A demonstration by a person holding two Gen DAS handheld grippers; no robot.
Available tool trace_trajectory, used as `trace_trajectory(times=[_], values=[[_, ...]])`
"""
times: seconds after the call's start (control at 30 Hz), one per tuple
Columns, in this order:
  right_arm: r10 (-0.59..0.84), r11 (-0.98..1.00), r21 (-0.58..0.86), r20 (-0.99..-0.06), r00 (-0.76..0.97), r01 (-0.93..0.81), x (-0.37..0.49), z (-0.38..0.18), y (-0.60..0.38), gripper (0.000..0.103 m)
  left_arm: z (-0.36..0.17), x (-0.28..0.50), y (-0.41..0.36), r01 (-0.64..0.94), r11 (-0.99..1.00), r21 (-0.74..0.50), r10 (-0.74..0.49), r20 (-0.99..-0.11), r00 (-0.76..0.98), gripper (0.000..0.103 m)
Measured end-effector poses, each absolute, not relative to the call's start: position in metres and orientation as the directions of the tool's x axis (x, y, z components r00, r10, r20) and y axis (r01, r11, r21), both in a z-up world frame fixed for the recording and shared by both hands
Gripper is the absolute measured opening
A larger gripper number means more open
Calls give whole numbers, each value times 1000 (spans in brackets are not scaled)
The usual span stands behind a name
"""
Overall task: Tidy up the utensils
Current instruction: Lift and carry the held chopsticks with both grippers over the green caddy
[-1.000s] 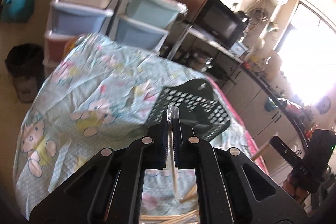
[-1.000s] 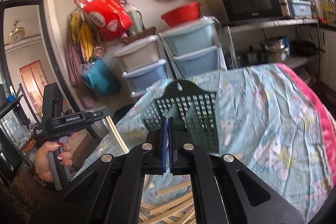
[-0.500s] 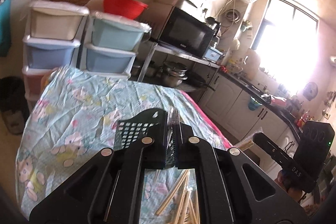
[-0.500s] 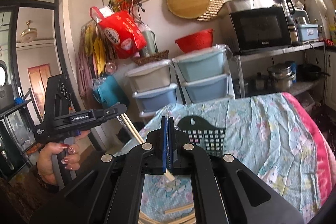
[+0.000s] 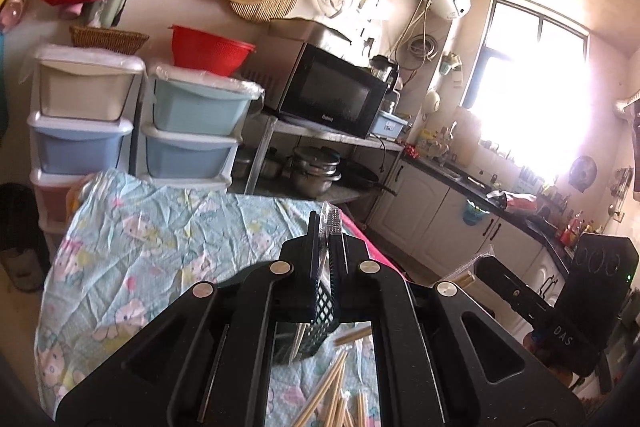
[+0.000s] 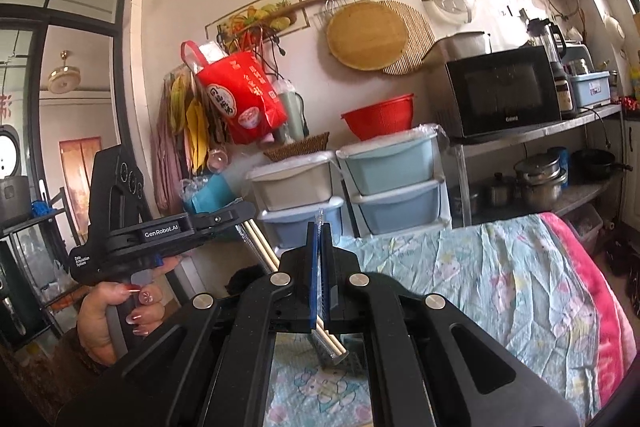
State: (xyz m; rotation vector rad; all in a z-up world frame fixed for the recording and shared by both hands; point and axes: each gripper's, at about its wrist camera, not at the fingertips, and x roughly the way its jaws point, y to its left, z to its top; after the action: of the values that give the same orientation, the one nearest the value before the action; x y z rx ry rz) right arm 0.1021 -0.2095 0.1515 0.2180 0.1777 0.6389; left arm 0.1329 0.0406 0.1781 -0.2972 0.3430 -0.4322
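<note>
The left hand-held gripper (image 5: pixel 329 227) is seen clenched on a pair of chopsticks in a clear plastic sleeve (image 5: pixel 330 223); the sleeve's tip projects above the closed fingertips, and the sticks run down between the jaws. In the right wrist view the same wrapped pair (image 6: pixel 260 243) is seen slanting down out of that gripper (image 6: pixel 236 214) toward the counter. The left hand (image 6: pixel 116 311) is wrapped around the grip, red-painted nails visible.

The right hand-held gripper (image 6: pixel 319 231) is likewise clenched, its blue-padded jaws closed on a thin transparent sleeve (image 6: pixel 319 219) whose end shows just above the fingertips. In the left wrist view this gripper (image 5: pixel 486 263) is observed at the right, raised beside the counter, with wooden stick ends (image 5: pixel 466 281) at its tip.

A black perforated utensil basket (image 5: pixel 320 327) stands on the counter directly below the left gripper, largely hidden by the gripper body. Loose wooden chopsticks (image 5: pixel 332 387) lie on the counter just in front of the basket. The counter is covered with a light blue cartoon-print cloth (image 5: pixel 160 235) edged in pink.

Stacked plastic drawers (image 5: pixel 192 131), a red colander (image 5: pixel 210 49) and a black microwave (image 5: pixel 328 91) are noted against the far wall.
</note>
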Motion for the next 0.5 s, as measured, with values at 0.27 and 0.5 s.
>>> trace_trajectory(times=[0.27, 0.5], values=[[589, 792, 244, -60, 806, -560, 110, 161, -213, 2, 198, 144, 48, 332, 883, -333, -417, -229, 880, 2], [579, 797, 239, -41, 814, -555, 125, 171, -213, 2, 208, 157, 57, 275, 910, -309, -347, -209, 914, 2]])
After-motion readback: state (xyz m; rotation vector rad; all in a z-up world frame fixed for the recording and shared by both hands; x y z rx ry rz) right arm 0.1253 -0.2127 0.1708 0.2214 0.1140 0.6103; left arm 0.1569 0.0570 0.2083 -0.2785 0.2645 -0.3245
